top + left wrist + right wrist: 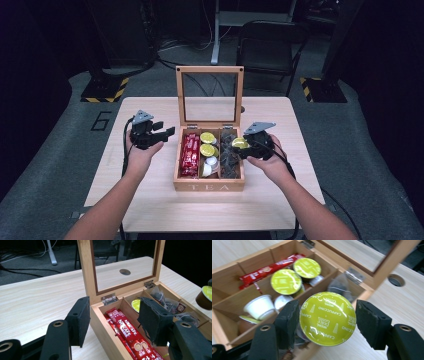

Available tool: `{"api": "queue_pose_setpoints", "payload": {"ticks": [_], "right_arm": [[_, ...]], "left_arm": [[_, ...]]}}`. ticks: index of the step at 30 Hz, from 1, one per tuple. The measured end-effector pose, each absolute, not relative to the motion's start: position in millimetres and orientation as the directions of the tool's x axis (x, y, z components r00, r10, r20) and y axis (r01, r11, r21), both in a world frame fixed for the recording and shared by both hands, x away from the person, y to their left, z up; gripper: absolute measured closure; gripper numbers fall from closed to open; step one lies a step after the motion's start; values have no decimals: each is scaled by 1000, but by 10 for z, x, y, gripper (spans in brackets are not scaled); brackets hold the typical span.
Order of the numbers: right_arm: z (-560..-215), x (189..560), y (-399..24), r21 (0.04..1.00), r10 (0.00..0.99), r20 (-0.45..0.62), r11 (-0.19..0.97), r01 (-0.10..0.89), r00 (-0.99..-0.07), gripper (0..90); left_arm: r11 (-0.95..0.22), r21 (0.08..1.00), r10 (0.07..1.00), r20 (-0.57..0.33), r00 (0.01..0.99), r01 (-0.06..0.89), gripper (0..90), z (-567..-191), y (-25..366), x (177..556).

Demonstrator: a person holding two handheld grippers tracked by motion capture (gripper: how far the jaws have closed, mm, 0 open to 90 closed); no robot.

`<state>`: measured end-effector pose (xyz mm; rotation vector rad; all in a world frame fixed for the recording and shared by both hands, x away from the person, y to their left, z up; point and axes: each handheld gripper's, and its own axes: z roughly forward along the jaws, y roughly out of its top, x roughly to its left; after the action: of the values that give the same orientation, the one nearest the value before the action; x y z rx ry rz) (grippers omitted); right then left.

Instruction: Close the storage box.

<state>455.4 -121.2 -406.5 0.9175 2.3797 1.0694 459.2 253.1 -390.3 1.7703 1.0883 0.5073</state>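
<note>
An open wooden tea box [209,187] stands mid-table with its glass lid [210,70] upright. Red coffee sticks [190,155] fill its left compartment, green-lidded capsules [207,145] the middle one, dark tea bags [229,159] the right one. My right gripper [242,146] hovers above the right compartment, shut on a green-lidded capsule [327,318] marked cappuccino. That capsule [205,296] hangs clear of the box. My left gripper [167,131] is held just left of the box, open, nothing between its fingers [80,320].
The table [150,200] has bare wood left, right and in front of the box. A round cable hole [124,271] lies behind the lid. A black chair [267,47] and stands with striped bases are on the floor beyond the table.
</note>
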Motion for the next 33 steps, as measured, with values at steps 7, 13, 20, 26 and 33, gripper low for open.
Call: {"api": "queue_pose_setpoints", "payload": {"ticks": [7,13,20,26,33], "right_arm": [[-4062,4612,-1401,765,732,-70,475,434,-678,365],[-4053,4640,-1515,765,754,-70,460,450,-653,365],[-4050,4663,-1604,767,776,-66,441,465,-627,365],[-4038,4685,-1677,763,786,-87,447,466,-612,365],[-4034,4707,-1769,765,803,-86,432,478,-589,365]], "left_arm": [[-148,882,847,-121,517,448,428,-3903,2534,4588],[-159,880,844,-114,524,448,428,-3907,2533,4590],[-161,878,846,-113,522,451,428,-3914,2537,4590],[-162,878,845,-112,523,451,428,-3916,2533,4587],[-160,879,846,-113,521,450,428,-3925,2531,4590]]}}
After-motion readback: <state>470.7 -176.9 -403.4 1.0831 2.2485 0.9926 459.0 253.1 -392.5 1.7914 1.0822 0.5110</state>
